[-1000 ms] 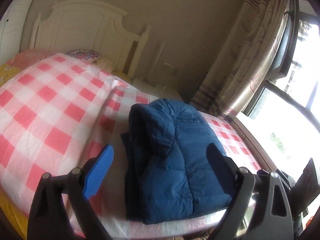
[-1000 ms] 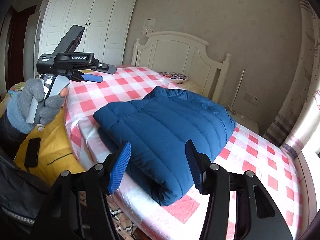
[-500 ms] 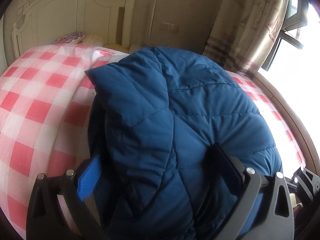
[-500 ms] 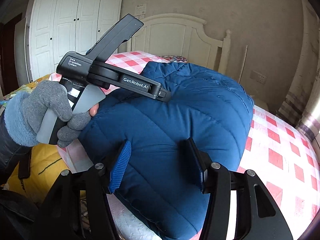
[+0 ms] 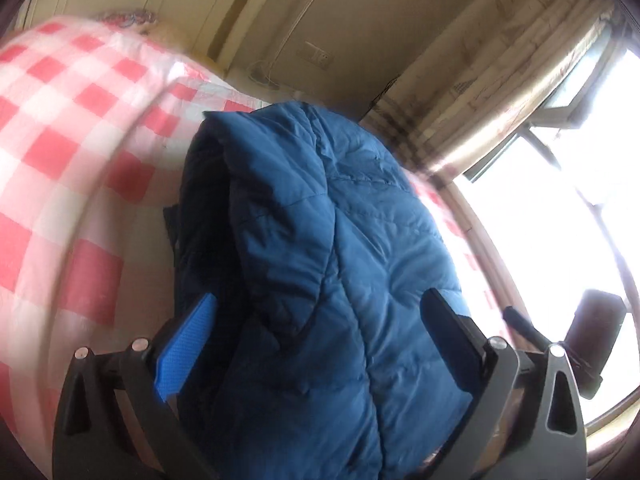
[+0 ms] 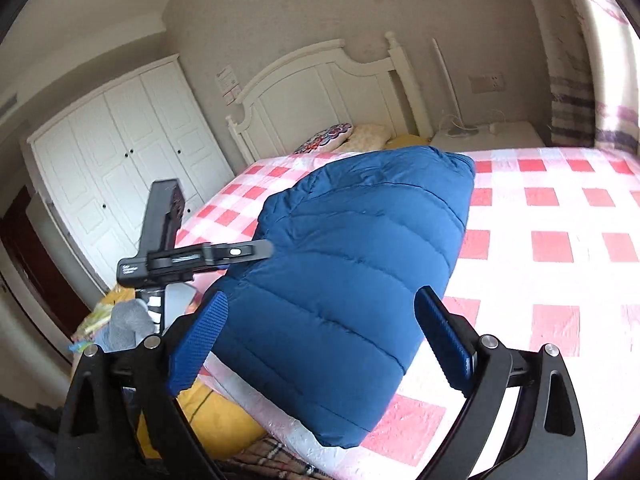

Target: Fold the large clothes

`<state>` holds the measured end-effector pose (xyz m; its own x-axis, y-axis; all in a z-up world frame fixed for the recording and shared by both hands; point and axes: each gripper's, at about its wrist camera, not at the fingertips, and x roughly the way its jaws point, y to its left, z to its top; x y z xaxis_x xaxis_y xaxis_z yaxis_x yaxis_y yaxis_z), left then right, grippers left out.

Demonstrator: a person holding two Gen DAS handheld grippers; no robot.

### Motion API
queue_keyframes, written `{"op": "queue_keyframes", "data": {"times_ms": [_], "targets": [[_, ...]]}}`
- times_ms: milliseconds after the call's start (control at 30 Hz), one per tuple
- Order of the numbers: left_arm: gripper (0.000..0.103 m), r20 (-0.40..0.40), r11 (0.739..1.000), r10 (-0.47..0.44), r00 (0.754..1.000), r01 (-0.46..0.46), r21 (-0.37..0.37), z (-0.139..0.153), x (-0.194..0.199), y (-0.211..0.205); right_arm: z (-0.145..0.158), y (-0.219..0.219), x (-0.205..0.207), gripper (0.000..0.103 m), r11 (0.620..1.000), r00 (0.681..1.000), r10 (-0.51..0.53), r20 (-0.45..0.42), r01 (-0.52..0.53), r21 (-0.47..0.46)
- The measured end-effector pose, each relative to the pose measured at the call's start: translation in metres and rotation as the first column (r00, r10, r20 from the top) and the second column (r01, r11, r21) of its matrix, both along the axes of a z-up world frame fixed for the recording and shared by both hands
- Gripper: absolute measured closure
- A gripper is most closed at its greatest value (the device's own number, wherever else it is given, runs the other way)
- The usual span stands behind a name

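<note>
Two hand-held grippers are pointed at one folded, dark blue quilted puffer jacket (image 6: 352,280) that lies on a bed covered by a red-and-white checked sheet (image 6: 552,240).

In the left wrist view, the left gripper (image 5: 316,340) is seen with its fingers (image 5: 186,350) spread wide. The blue pad of the left finger sits at the jacket's dark near-left edge, and the black right finger stands over the jacket's right side. The bulk of the jacket (image 5: 320,264) fills the gap between them; whether either pad presses on the fabric cannot be told, and no pinch is seen.

In the right wrist view, the left gripper (image 6: 224,254) appears at the left, held in a hand in a grey knitted glove (image 6: 130,322), its tip at the jacket's left edge. Further right, the right gripper (image 6: 320,340) is opening, its fingers (image 6: 198,350) standing wide apart. The near end of the folded jacket lies between them without being clamped, at the bed's near edge. A white panelled headboard (image 6: 320,92) and a white wardrobe (image 6: 120,152) stand behind.
</note>
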<state>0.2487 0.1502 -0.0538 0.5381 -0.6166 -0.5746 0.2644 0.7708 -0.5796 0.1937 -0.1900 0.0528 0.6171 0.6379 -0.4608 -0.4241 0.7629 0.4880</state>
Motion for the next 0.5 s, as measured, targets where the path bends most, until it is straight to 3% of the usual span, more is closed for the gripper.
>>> {"op": "queue_keyframes", "data": {"times_ms": [133, 200, 300, 367, 500], "targets": [[0.002, -0.135, 0.99, -0.015, 0.991, -0.003, -0.138, -0.028, 0.0, 0.054, -0.021, -0.029, 0.019, 0.008, 0.99, 0.988, 0.006, -0.157, 0.017, 0.143], [0.002, -0.214, 0.969, -0.064, 0.975, 0.01, -0.248, -0.048, 0.003, 0.069, -0.037, -0.031, 0.028, 0.007, 0.982, 0.973, 0.033, -0.23, 0.011, 0.188], [0.002, -0.226, 0.937, -0.16, 0.961, 0.076, -0.34, -0.061, 0.006, 0.063, -0.061, -0.024, 0.04, 0.007, 0.979, 0.947, 0.063, -0.316, 0.003, 0.205], [0.002, -0.222, 0.934, -0.191, 0.956, 0.107, -0.342, -0.061, 0.011, 0.052, -0.077, -0.018, 0.05, 0.007, 0.971, 0.925, 0.104, -0.366, -0.014, 0.24], [0.002, -0.26, 0.965, -0.193, 0.946, 0.134, -0.227, -0.062, 0.025, 0.027, -0.093, 0.003, 0.065, 0.006, 0.963, 0.88, 0.192, -0.435, -0.083, 0.257]]}}
